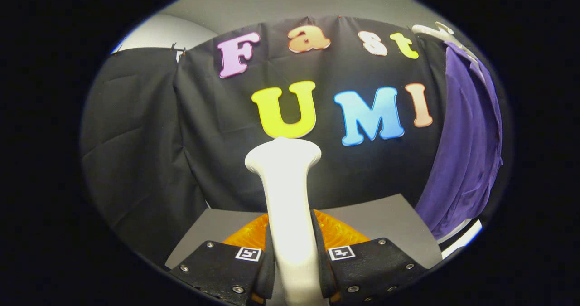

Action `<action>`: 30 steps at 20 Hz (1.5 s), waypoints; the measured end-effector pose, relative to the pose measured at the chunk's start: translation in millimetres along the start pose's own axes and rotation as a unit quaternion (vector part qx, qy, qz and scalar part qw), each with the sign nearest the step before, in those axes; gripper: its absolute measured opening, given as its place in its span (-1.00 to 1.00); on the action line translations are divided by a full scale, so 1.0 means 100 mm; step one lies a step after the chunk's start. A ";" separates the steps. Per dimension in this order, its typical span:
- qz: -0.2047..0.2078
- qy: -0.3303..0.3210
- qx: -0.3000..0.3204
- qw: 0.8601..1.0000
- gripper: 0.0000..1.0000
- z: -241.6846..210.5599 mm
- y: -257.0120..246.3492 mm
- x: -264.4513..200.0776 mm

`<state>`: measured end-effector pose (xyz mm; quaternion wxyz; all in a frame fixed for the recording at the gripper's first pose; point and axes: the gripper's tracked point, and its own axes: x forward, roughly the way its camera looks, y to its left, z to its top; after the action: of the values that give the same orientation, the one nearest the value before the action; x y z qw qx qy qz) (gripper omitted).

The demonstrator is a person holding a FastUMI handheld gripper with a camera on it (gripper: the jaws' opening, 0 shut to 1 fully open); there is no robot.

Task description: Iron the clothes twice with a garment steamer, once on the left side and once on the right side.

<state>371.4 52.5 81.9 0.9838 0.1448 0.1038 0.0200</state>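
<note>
Gripper clenched on white steamer, both fingers pressing its handle, head up. Purple shirt hangs well right of steamer, w/ grey table below.

Looks like a staged recording booth, not anyone's actual home; black cloth is hanging as the backdrop, clipped up at 11 o'clock; a purple garment is dangling off a white hanger at 2 o'clock; a grey tabletop is sitting below.
</note>
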 end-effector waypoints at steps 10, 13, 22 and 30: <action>-0.019 -0.093 -0.058 0.994 -0.21 0.12 -0.50 -0.81; -0.040 -0.103 -0.065 0.992 -0.21 0.14 -0.73 -0.96; -0.063 -0.146 -0.068 0.985 -0.20 0.35 -1.63 -1.36; -0.072 -0.210 -0.047 0.974 -0.20 0.89 -2.35 -1.91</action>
<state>205.6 -210.5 134.8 0.9882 0.0916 -0.0958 -0.0769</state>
